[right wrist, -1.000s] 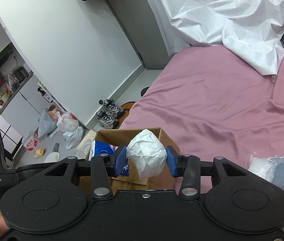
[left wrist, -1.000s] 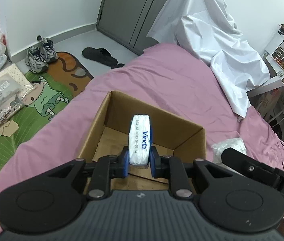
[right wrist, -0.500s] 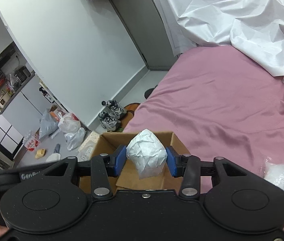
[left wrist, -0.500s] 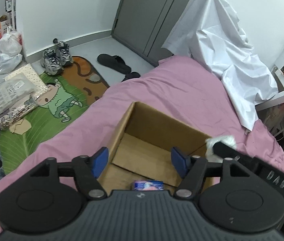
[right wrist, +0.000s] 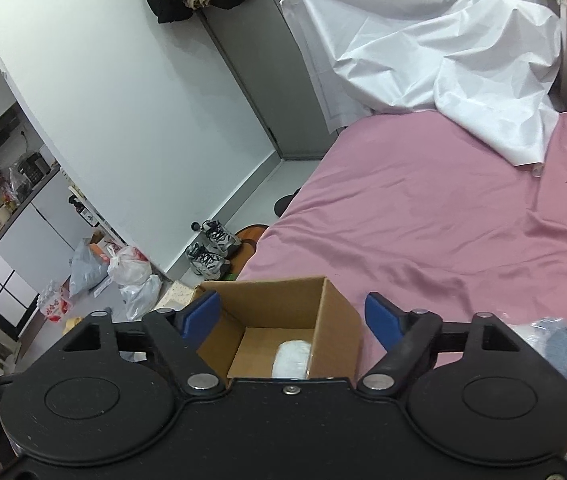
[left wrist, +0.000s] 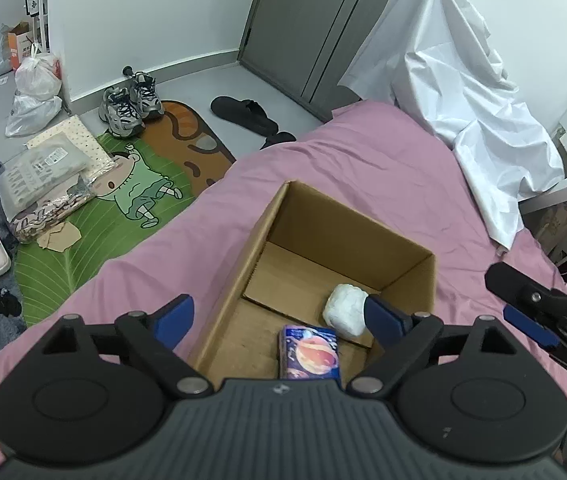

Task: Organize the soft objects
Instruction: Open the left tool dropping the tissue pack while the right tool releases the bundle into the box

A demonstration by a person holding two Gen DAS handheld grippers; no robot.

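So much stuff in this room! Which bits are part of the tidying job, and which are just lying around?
Part of the job:
- cardboard box on the bed
- white soft bundle inside it
- tissue pack inside it
- bagged soft items beside the box
- left gripper and right gripper, both opening and holding nothing

Just lying about:
- sneakers
- black slipper
- cartoon mat
- white sheet
- plastic bags

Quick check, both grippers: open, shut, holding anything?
Left gripper: jaws opening, nothing between them; tissue pack lies in the cardboard box.
Right gripper: jaws opening, empty; white bundle lies in the box.
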